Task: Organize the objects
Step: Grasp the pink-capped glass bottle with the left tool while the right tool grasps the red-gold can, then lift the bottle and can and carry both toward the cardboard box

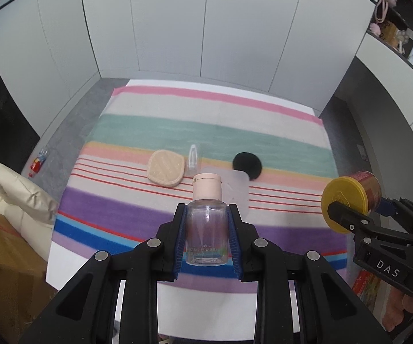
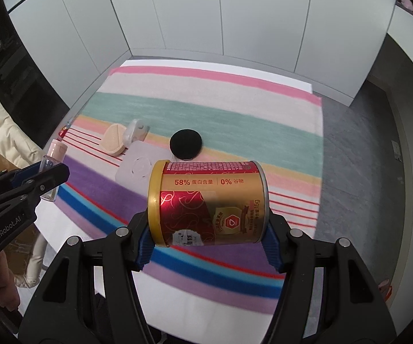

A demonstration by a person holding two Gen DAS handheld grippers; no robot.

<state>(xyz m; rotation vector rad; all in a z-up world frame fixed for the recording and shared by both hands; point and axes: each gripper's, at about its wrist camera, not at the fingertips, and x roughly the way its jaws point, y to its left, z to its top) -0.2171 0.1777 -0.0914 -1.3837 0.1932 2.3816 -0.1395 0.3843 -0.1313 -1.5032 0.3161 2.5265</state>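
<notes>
My left gripper (image 1: 206,223) is shut on a clear bottle with a pink cap (image 1: 206,229), held above the near part of the striped cloth (image 1: 155,132). My right gripper (image 2: 208,240) is shut on a red and gold can with a yellow lid (image 2: 206,203), held on its side above the cloth; the can also shows in the left wrist view (image 1: 349,197). On the cloth lie a beige powder puff (image 1: 166,167), a small clear case (image 1: 192,159), a black round pad (image 1: 247,164) and a translucent white flat tray (image 2: 142,169).
The table (image 1: 86,263) stands before white wall panels (image 1: 178,23). A cream padded jacket (image 1: 9,189) and a brown cardboard box (image 1: 3,258) are at the left. A small bottle (image 1: 39,162) lies on the grey floor at left. Shelves with items are at the upper right (image 1: 401,37).
</notes>
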